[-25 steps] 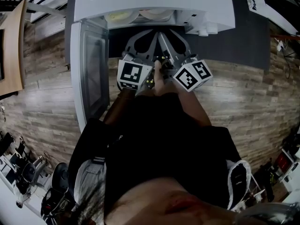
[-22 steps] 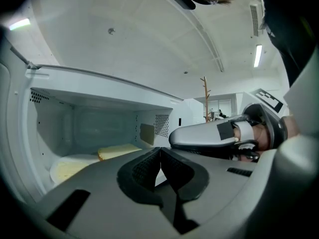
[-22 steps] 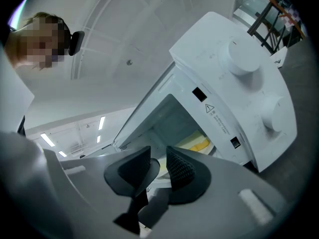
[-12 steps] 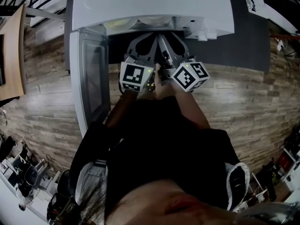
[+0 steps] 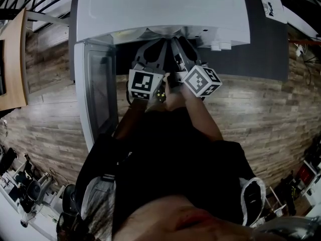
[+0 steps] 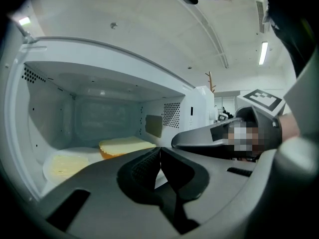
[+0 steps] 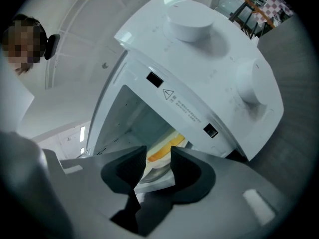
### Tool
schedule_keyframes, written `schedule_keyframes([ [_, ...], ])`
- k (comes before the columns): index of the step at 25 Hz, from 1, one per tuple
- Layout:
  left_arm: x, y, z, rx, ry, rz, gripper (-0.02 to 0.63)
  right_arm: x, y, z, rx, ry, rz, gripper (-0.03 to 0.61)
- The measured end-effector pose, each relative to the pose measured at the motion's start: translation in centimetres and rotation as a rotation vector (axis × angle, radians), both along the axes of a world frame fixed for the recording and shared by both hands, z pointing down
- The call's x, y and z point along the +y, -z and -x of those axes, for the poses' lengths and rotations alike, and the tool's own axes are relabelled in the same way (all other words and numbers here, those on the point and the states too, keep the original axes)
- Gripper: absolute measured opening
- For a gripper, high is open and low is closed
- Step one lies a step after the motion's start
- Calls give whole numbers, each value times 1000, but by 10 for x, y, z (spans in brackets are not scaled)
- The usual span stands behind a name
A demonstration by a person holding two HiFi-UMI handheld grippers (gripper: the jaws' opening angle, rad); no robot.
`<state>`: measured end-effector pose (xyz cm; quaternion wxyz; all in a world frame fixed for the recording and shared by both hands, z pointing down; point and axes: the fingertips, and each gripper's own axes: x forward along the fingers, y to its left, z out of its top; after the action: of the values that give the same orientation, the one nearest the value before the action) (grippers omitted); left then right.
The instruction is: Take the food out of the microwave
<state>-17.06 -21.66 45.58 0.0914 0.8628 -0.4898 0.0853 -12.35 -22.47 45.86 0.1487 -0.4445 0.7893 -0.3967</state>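
Note:
The white microwave (image 5: 165, 9) stands with its door (image 5: 98, 84) swung open to the left. Inside it, a pale yellow slab of food (image 6: 124, 146) lies on an orange base, and a second yellow piece (image 6: 62, 164) lies on a white plate. My left gripper (image 6: 159, 156) is shut with nothing in it, just in front of the opening. My right gripper (image 7: 158, 158) is beside it, its jaws opening; the food (image 7: 167, 151) and plate rim (image 7: 154, 176) show through the gap, farther in, untouched. In the head view both grippers, left (image 5: 153, 45) and right (image 5: 176, 43), reach under the microwave's front edge.
The microwave sits on a dark surface (image 5: 261, 49) above a wood-plank floor (image 5: 261, 114). Two round knobs (image 7: 192, 24) stick out of its control panel on the right. A wooden table edge (image 5: 12, 59) is at the far left. The person's body fills the lower middle.
Both grippers have shifted up the head view toward the microwave's opening. The right gripper's marker cube has rolled. The food seen at the opening earlier is now hidden under the microwave's top.

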Motion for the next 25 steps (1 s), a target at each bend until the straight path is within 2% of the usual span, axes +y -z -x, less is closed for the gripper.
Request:
schedule_keyframes([
  [10,-5,-4,11,-37,16,11,6,-15,-23,-1,-39,-55,91,126],
  [25,-9,0,22,-28,47,5,8,-32,-42,-3,-76,-116,186,146],
])
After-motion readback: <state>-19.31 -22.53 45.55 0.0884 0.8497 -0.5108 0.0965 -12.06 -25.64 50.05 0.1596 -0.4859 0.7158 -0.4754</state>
